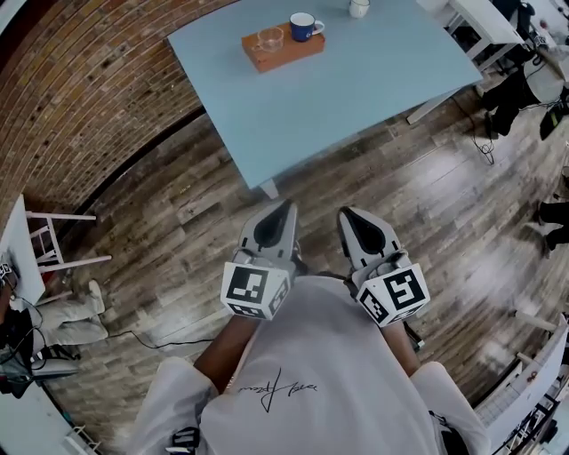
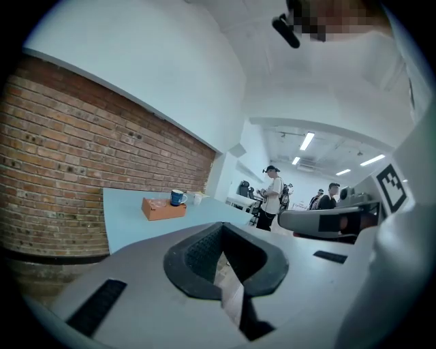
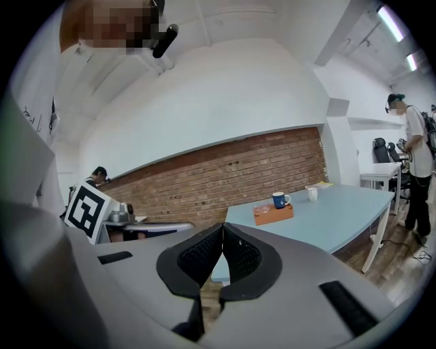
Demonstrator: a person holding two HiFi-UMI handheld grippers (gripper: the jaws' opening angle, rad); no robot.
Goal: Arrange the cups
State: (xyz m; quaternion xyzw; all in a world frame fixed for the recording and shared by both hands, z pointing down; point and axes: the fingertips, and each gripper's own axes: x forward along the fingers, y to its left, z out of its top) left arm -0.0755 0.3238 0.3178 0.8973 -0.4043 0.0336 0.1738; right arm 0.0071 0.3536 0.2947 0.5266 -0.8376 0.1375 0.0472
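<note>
The left claw (image 1: 284,208) is closed, its pads pressed together with nothing between them. The right claw (image 1: 346,214) is closed in the same way and also empty. The two are side by side, apart from each other, in front of the person's white shirt (image 1: 311,373), both pointing toward the surface (image 1: 373,89).

Below and around the claws is wooden plank floor (image 1: 178,204), with open boards on both sides. Just ahead of the left claw is the near corner of the light blue surface, with a white leg (image 1: 267,188) under it. From that corner one edge runs away along the brick wall (image 1: 71,98) on the left. The other edge runs off to the right, toward a second leg (image 1: 431,108).

The cups are well apart from both claws, at the far end of the surface. A blue cup (image 1: 303,27) and a clear glass cup (image 1: 269,39) stand side by side on an orange-brown block (image 1: 284,53), which lies close to the wall-side edge. A white cup (image 1: 358,8) stands on the surface itself, beyond the block. The near half of the surface between corner and block is bare.

At the left edge of the floor is a white chair (image 1: 53,242). In the right claw's view, a person (image 3: 417,163) stands beyond the surface's right end.
</note>
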